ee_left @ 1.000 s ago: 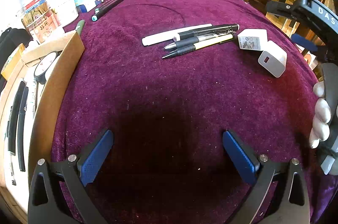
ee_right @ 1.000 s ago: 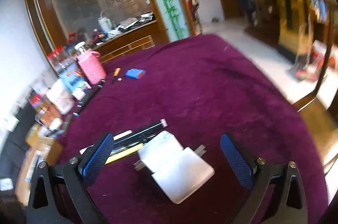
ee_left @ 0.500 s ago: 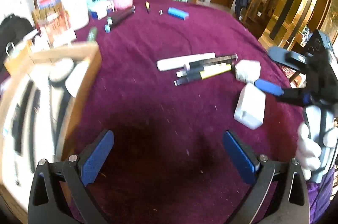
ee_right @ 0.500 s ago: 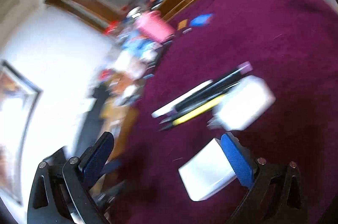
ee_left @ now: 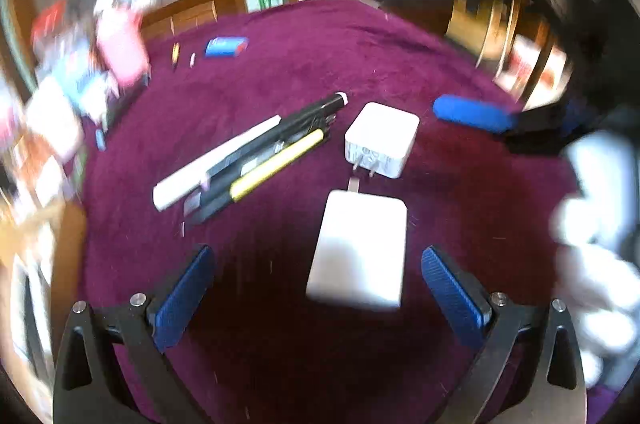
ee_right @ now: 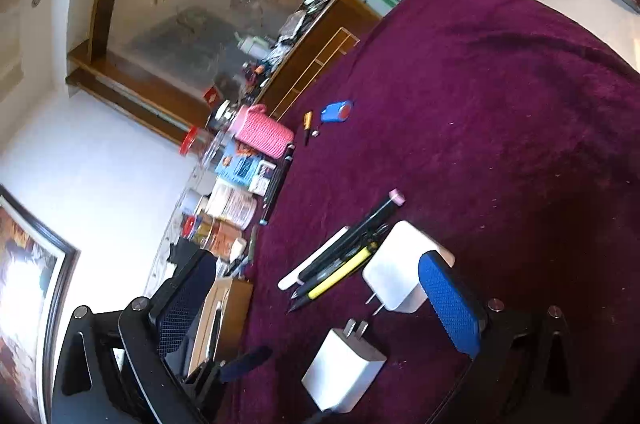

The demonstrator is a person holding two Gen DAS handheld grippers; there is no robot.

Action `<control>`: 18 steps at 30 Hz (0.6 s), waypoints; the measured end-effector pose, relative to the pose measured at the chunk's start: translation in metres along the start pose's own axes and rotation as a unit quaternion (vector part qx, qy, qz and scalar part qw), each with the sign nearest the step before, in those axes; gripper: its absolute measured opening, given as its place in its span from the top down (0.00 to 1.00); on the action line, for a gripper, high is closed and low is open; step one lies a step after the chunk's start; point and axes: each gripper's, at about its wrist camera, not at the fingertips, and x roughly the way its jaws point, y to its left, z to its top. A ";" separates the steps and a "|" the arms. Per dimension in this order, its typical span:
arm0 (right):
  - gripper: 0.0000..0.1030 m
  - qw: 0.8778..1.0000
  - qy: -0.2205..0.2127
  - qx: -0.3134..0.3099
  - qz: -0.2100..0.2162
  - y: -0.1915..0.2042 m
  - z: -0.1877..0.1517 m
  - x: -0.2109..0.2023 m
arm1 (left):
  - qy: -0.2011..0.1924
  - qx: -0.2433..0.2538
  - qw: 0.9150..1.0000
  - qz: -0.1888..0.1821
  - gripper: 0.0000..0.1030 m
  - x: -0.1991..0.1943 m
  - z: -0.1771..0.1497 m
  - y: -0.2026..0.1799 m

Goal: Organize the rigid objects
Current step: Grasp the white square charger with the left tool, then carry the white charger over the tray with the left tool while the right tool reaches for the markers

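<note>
- Left gripper (ee_left: pixel 316 288): jaws wide, empty, straddling the near charger (ee_left: pixel 358 248) on the purple cloth (ee_left: pixel 460 192). Judged step: grasp it; centre the pads on its flat sides before closing, prongs pointing away.
- Right gripper (ee_right: pixel 320 298): spread wide, holding nothing, raised and tilted above the cloth.
- Chargers: two; the second charger (ee_left: pixel 381 139) lies just beyond.
- Pens (ee_left: pixel 256 160): about four, bundled, left of the chargers.
- Blue case (ee_left: pixel 226 47): one, far.
</note>
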 end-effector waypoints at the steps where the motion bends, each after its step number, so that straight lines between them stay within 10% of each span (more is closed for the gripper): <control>1: 0.01 1.000 -0.001 0.006 0.000 -0.003 0.002 -0.001 | 0.000 0.027 0.999 0.025 0.00 0.010 0.001 -0.010; 3: 0.01 1.000 -0.001 0.016 -0.003 -0.008 0.003 -0.001 | -0.015 0.035 0.999 0.030 0.12 0.013 0.001 -0.012; 5: 0.01 1.000 0.000 0.022 -0.005 -0.011 0.004 0.001 | 0.010 -0.001 0.999 -0.049 0.57 0.012 0.000 0.001; 12: 0.01 1.000 0.002 -0.001 -0.018 -0.006 0.002 0.004 | 0.023 -0.127 0.982 -0.137 0.57 -0.035 -0.029 0.074; 18: 0.01 0.995 -0.010 -0.067 -0.076 0.010 -0.010 0.006 | -0.032 -0.217 0.965 -0.143 0.56 -0.119 -0.092 0.152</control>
